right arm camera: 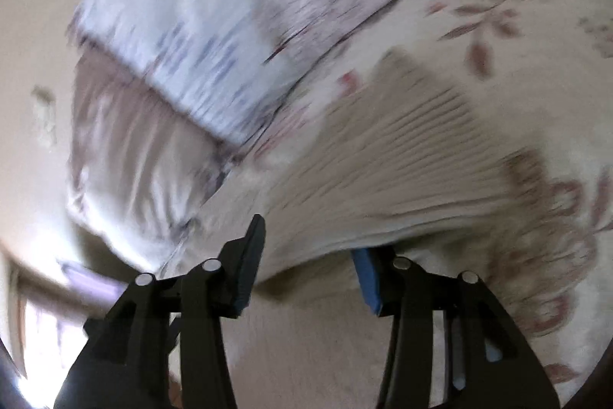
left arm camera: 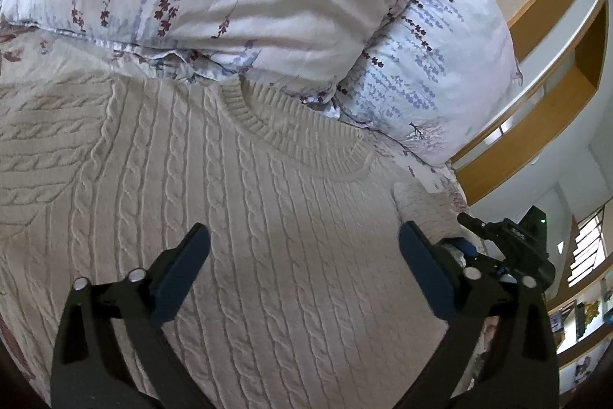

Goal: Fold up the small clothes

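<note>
Hovering left gripper point(left arm camera: 304, 248) spread wide above sweater point(left arm camera: 237, 202).

left black two-finger gripper point(left arm camera: 304, 248) showing blue pads, silver round screws | right black two-finger gripper point(right arm camera: 312, 248) showing the same

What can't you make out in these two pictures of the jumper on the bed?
- Jumper hem: left wrist view, cut off by the bottom edge and hidden behind the left gripper.
- Jumper's far sleeve: left wrist view, runs off the left edge.
- Right gripper jaws: right wrist view, motion blur and draped knit hide any contact.
</note>
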